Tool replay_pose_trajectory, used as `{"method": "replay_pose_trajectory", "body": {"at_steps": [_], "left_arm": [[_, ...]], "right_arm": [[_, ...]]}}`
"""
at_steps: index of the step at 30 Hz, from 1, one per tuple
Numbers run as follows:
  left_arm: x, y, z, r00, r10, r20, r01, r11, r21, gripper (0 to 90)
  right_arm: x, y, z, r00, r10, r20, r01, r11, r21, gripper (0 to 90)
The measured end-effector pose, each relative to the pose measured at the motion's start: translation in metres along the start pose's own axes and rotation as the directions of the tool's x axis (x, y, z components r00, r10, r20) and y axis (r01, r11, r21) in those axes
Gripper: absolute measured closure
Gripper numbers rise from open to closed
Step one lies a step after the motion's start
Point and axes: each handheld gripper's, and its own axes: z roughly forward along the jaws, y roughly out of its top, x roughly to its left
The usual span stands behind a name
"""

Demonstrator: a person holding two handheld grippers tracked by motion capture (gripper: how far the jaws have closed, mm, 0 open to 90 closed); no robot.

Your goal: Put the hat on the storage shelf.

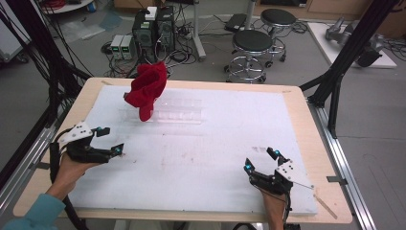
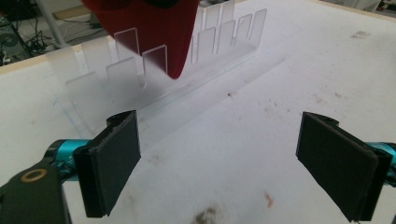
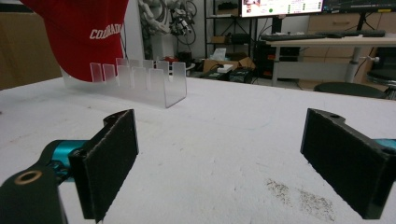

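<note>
A red cap [image 1: 147, 88] with white lettering stands propped in a clear acrylic slotted rack [image 1: 179, 111] at the far middle of the white mat [image 1: 201, 158]. The cap [image 2: 154, 28] hangs over the rack's left end [image 2: 140, 70], and its brim side [image 3: 81, 35] faces the right gripper view above the rack [image 3: 140, 84]. My left gripper [image 1: 109, 140] is open at the mat's left edge, nothing between its jaws [image 2: 219, 168]. My right gripper [image 1: 261, 160] is open near the front right, well short of the rack [image 3: 219, 163].
The mat lies on a wooden table [image 1: 306, 124]. Black frame posts [image 1: 344, 57] flank the table. Stools [image 1: 251, 48], computer boxes [image 1: 153, 28] and cables stand on the floor beyond the far edge. Small dark stains [image 3: 299, 196] mark the mat.
</note>
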Motion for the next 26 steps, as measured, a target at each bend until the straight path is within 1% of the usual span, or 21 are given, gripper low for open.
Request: {"method": "replay_pose_trajectory", "body": {"at_steps": [2, 4, 7, 9, 14, 16, 18, 19, 20, 22, 24, 26], "left_arm": [[0.0, -0.009, -0.007, 0.9998, -0.01, -0.014, 0.01, 0.9995, -0.03, 14.0], [-0.002, -0.018, -0.012, 0.9998, -0.012, -0.015, 0.012, 0.9983, -0.057, 14.0], [-0.007, -0.03, -0.016, 0.9997, -0.017, -0.017, 0.015, 0.9938, -0.11, 14.0], [-0.01, -0.037, -0.018, 0.9998, -0.011, -0.017, 0.008, 0.9878, -0.156, 14.0], [-0.016, -0.045, -0.024, 0.9997, 0.002, -0.025, -0.007, 0.9715, -0.237, 14.0], [-0.017, -0.047, -0.025, 0.9996, 0.005, -0.027, -0.012, 0.9657, -0.259, 14.0], [-0.017, -0.051, -0.025, 0.9991, 0.002, -0.042, -0.013, 0.9635, -0.267, 14.0], [-0.017, -0.052, -0.025, 0.9993, -0.001, -0.038, -0.009, 0.9624, -0.271, 14.0], [-0.018, -0.054, -0.025, 0.9988, 0.002, -0.049, -0.015, 0.9609, -0.277, 14.0], [-0.018, -0.057, -0.026, 0.9986, 0.001, -0.053, -0.016, 0.9551, -0.296, 14.0], [-0.018, -0.061, -0.026, 0.9983, 0.001, -0.059, -0.019, 0.9493, -0.314, 14.0], [-0.018, -0.062, -0.026, 0.998, -0.005, -0.064, -0.016, 0.9467, -0.322, 14.0]], "right_arm": [[0.0, 0.0, 0.0, 1.0, -0.005, 0.002, 0.005, 1.0, 0.0, 10.1], [0.0, 0.0, 0.0, 1.0, -0.005, 0.002, 0.005, 1.0, 0.001, 10.1], [0.0, 0.0, 0.0, 1.0, -0.004, 0.003, 0.004, 1.0, 0.0, 10.1], [0.0, 0.0, 0.0, 1.0, -0.008, 0.004, 0.008, 1.0, 0.0, 10.1], [0.001, 0.0, 0.001, 1.0, -0.009, 0.004, 0.009, 1.0, 0.006, 10.1], [0.001, 0.0, 0.001, 0.9999, -0.01, 0.004, 0.01, 1.0, 0.007, 10.1], [0.002, 0.0, 0.001, 0.9998, -0.019, 0.004, 0.019, 1.0, 0.01, 10.1], [0.002, 0.0, 0.001, 0.9997, -0.024, 0.005, 0.024, 1.0, 0.009, 10.1], [0.004, 0.0, 0.001, 0.9996, -0.027, 0.007, 0.027, 1.0, 0.01, 10.1], [0.004, 0.0, 0.001, 0.9992, -0.039, 0.008, 0.039, 0.999, 0.01, 10.1], [0.004, 0.0, 0.001, 0.9994, -0.034, 0.009, 0.034, 0.999, 0.009, 10.1], [0.004, 0.0, 0.001, 0.9994, -0.032, 0.012, 0.032, 0.999, 0.012, 10.1]]}}
